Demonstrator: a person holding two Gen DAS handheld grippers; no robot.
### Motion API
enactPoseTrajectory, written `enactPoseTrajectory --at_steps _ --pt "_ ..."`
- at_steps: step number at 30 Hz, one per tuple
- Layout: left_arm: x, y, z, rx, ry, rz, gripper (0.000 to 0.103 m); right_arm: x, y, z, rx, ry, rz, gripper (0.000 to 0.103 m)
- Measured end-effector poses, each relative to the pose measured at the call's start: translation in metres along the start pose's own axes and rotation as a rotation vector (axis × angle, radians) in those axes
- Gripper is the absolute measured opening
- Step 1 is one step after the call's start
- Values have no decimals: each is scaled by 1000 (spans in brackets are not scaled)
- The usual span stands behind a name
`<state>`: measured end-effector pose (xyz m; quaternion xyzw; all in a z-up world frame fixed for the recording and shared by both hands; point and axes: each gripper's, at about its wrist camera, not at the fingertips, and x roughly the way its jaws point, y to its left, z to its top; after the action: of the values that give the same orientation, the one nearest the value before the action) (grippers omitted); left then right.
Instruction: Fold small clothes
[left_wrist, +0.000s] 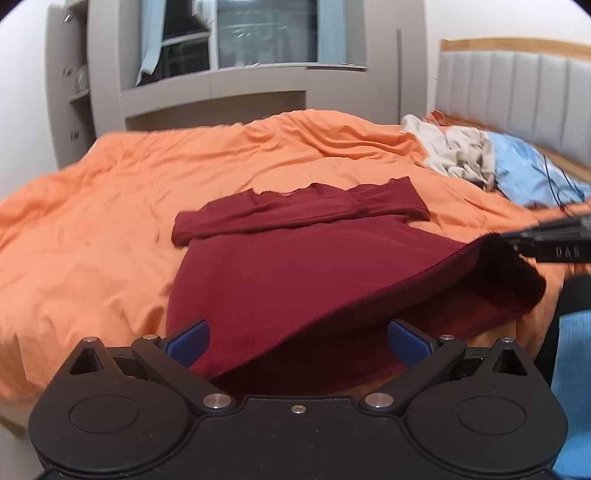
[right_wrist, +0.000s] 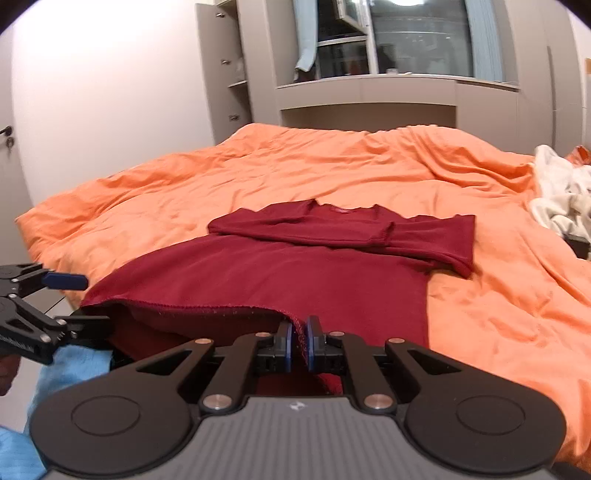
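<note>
A dark red shirt (right_wrist: 280, 273) lies flat on the orange duvet (right_wrist: 369, 166), neck end away from the cameras, both sleeves already folded across the chest. The right gripper (right_wrist: 300, 345) has its blue pads pressed together on the near hem, which rises off the bed at that corner. The left gripper (left_wrist: 299, 338) has its jaws wide apart, the hem's other side lying between the pads but not pinched; in the right wrist view its upper finger stands clear above the cloth. The fabric looks like a soft, light knit: it sags between supports, drapes in a curve along the raised hem, and will likely stretch or crease if pulled from one corner alone. It should not slip much in rubbery pads, but a single layer can slide free, so a grip through both layers of the hem seems wise. The sensible hold for the left gripper is the opposite hem corner, level with the right, so the bottom edge lifts evenly toward the neckline.
</note>
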<state>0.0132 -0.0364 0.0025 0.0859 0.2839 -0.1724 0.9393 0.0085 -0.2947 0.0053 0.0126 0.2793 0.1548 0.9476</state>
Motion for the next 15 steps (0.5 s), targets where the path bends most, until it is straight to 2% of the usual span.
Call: enactPoseTrajectory --at_steps 4,5,8,10,12,15 --pt "-4 -7 -5 58 -19 4 103 1 12 -15 -137 72 10 15" --pt "-4 -6 -5 56 -13 3 102 1 14 -19 -165 88 1 19" --pt "-2 -1 -5 24 10 -5 102 4 24 -35 -243 129 -34 47" --pt "0 5 -5 -4 24 -14 102 6 31 -42 -292 147 -43 50" --pt "2 8 -4 -27 39 -20 102 9 40 -51 -362 165 -56 59" --pt "5 10 -4 -39 50 -20 102 17 54 -63 -476 178 -102 60"
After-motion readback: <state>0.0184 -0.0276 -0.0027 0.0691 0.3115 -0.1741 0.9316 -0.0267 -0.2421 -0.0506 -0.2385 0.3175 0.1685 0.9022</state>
